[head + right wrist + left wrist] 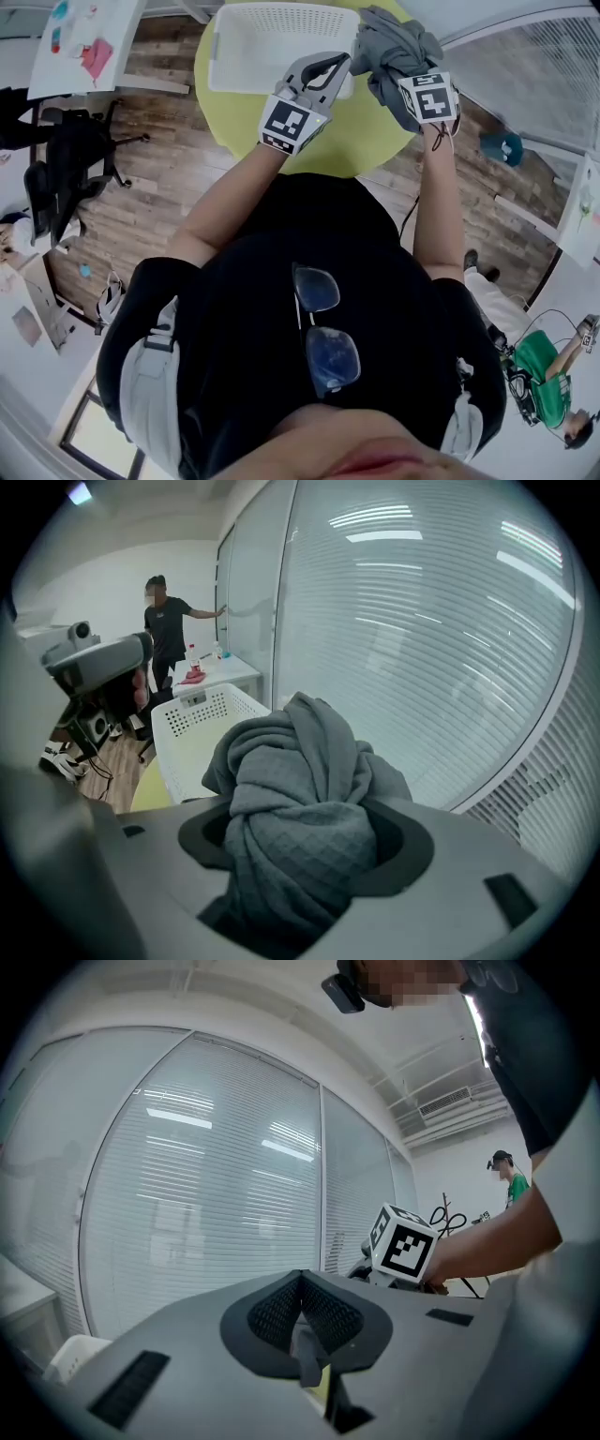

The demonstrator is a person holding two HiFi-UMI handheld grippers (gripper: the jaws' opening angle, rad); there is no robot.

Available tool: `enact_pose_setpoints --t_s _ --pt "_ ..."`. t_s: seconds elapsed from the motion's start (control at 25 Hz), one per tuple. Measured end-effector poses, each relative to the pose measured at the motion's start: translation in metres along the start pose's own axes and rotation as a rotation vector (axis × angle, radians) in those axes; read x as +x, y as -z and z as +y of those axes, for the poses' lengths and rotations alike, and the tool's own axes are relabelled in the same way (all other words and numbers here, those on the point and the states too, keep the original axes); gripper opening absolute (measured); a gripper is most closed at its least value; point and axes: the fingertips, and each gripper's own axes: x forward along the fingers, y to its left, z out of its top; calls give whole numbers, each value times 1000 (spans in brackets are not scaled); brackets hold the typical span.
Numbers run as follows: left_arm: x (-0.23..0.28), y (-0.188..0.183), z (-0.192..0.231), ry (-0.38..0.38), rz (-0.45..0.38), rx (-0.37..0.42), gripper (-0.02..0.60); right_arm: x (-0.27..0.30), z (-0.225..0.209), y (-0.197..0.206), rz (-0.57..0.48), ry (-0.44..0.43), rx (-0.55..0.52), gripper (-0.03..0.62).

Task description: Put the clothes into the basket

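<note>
A bunched grey garment [394, 47] hangs over the right rim of the white perforated basket [225, 47], which stands on a round yellow-green table [234, 117]. My right gripper [412, 77] is shut on this garment; in the right gripper view the knotted cloth [300, 789] fills the jaws and hides the pads, with the basket [202, 714] behind it to the left. My left gripper [328, 67] is held up beside the basket's front right corner. In the left gripper view the left gripper [302, 1307] is shut with nothing in it, and the right gripper's marker cube [405, 1246] shows beyond.
A black office chair [66, 159] stands on the wood floor at left, near a white table with papers [84, 37]. A glass wall with blinds [422, 621] runs behind the round table. A person in black [169, 621] stands far off; another in green [548, 375] is at right.
</note>
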Motion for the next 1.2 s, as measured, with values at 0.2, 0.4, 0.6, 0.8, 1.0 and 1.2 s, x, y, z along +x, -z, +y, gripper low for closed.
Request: enact_pose_setpoints --t_s 0.2,0.4,0.6,0.8,1.0,1.2 --pt "-12 -15 23 -43 -20 12 8 -13 24 -53 -84 -44 -48 322" --pt "-31 -29 46 -102 -50 6 8 -8 60 -95 -134 -113 -127 322" --pt "-52 -30 69 -176 -42 34 8 5 97 -120 -152 -195 -221 322" --pt "-76 -23 96 -242 -43 22 8 24 133 -140 -156 -271 -330 322" --pt "-97 -11 121 -295 -29 6 8 45 170 -154 -150 -336 -421 322" --pt "-114 4 144 -324 -8 -11 8 67 202 -161 -132 -385 -470 322"
